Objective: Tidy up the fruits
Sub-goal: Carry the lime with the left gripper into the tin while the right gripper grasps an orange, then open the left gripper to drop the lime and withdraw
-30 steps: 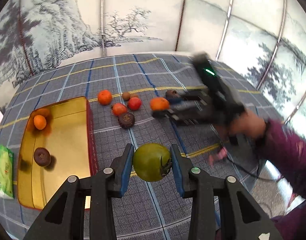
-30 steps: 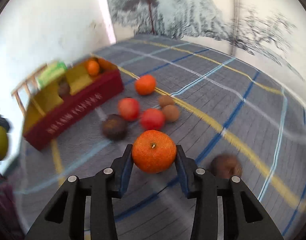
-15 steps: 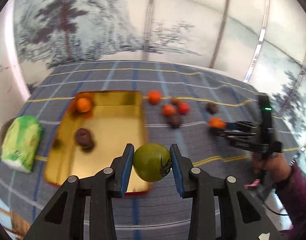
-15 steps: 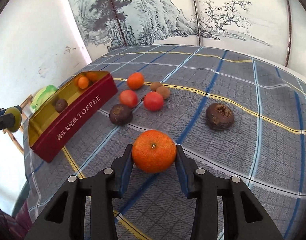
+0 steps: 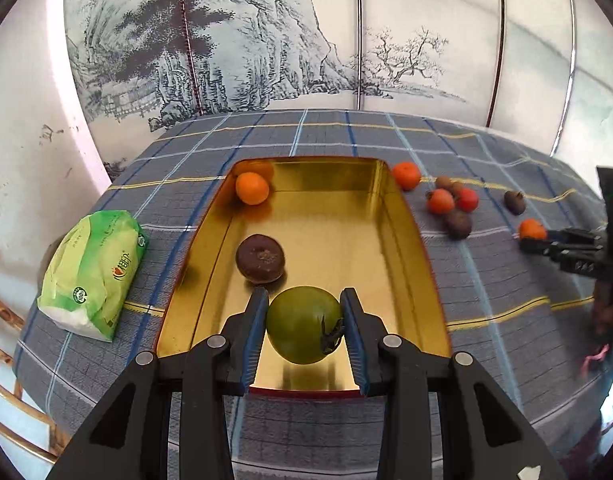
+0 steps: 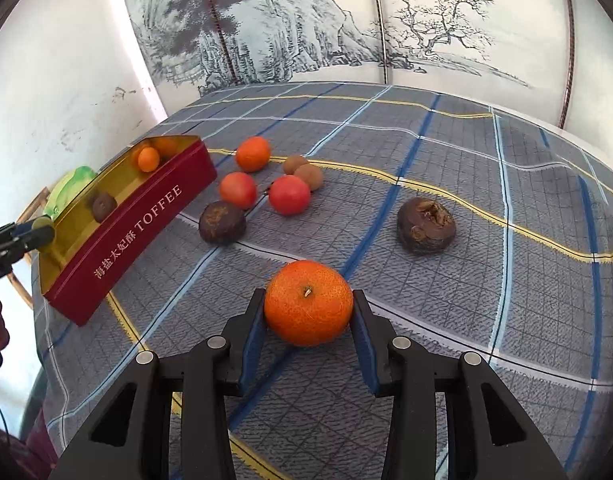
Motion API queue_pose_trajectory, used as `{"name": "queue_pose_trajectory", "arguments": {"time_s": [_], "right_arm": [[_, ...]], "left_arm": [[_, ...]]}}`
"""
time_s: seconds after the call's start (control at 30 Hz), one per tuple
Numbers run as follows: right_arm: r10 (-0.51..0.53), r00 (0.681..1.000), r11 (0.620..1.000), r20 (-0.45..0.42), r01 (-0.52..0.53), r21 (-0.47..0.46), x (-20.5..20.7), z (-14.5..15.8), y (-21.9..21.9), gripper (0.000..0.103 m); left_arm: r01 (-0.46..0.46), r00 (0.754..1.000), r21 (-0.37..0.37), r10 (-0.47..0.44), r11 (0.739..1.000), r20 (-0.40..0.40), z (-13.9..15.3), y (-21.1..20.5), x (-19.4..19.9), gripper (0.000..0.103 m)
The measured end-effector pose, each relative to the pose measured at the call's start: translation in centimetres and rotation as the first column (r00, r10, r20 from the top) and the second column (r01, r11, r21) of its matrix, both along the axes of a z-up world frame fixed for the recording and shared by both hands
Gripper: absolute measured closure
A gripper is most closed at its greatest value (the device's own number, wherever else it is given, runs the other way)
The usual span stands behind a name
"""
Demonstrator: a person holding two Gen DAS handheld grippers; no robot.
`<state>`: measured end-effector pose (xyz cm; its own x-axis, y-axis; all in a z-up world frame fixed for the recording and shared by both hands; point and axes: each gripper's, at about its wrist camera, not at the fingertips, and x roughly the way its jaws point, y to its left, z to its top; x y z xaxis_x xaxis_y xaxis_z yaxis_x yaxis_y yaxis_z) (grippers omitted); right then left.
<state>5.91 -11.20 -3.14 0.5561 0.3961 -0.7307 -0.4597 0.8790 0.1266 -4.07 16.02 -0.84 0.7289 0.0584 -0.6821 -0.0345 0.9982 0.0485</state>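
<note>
My left gripper [image 5: 303, 326] is shut on a green fruit [image 5: 302, 323] and holds it over the near end of the gold-lined red tin [image 5: 410, 240]. In the tin lie a small orange [image 5: 251, 188] and a dark brown fruit [image 5: 260, 258]. My right gripper [image 6: 308, 314] is shut on an orange [image 6: 308, 303] above the cloth; it also shows in the left wrist view [image 5: 531, 230]. On the cloth lie an orange [image 6: 252, 154], two red fruits [image 6: 288, 195], two small brown fruits [image 6: 308, 176] and two dark brown fruits [image 6: 425, 225].
A checked grey-blue cloth [image 6: 486, 200] covers the table. A green packet [image 5: 92, 272] lies left of the tin near the table edge. A painted screen [image 5: 286, 40] stands behind the table. The tin also shows in the right wrist view [image 6: 138, 224], lettered TOFFEE.
My left gripper has carried the green fruit left, from over the cloth to above the tin's near end. My right gripper still holds the orange, its view swung to face the fruits.
</note>
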Motion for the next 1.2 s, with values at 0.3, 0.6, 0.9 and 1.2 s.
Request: {"name": "queue_pose_trajectory", "arguments": {"time_s": [0.3,0.6,0.9,1.2], "right_arm": [[-0.004,1.000,1.000,0.000,0.004,-0.025,0.4,-0.1,0.0,0.061],[-0.006,1.000,0.999,0.000,0.006,-0.046,0.4,-0.2,0.2,0.061],[-0.010,1.000,0.998,-0.002,0.010,-0.060,0.5,-0.3,0.3,0.061],[0.000,1.000,0.996,0.015,0.001,-0.093,0.3,-0.4,0.8,0.061]], "left_arm": [[-0.034,0.999,0.023,0.034,0.999,0.023,-1.2,1.0,0.8,0.070],[-0.040,0.997,0.063,0.035,0.997,0.068,-0.8,0.7,1.3,0.073],[-0.064,0.994,0.086,0.055,0.994,0.099,-0.5,0.4,0.8,0.070],[-0.104,0.989,0.073,0.095,0.992,0.110,-0.3,0.8,0.4,0.059]]}}
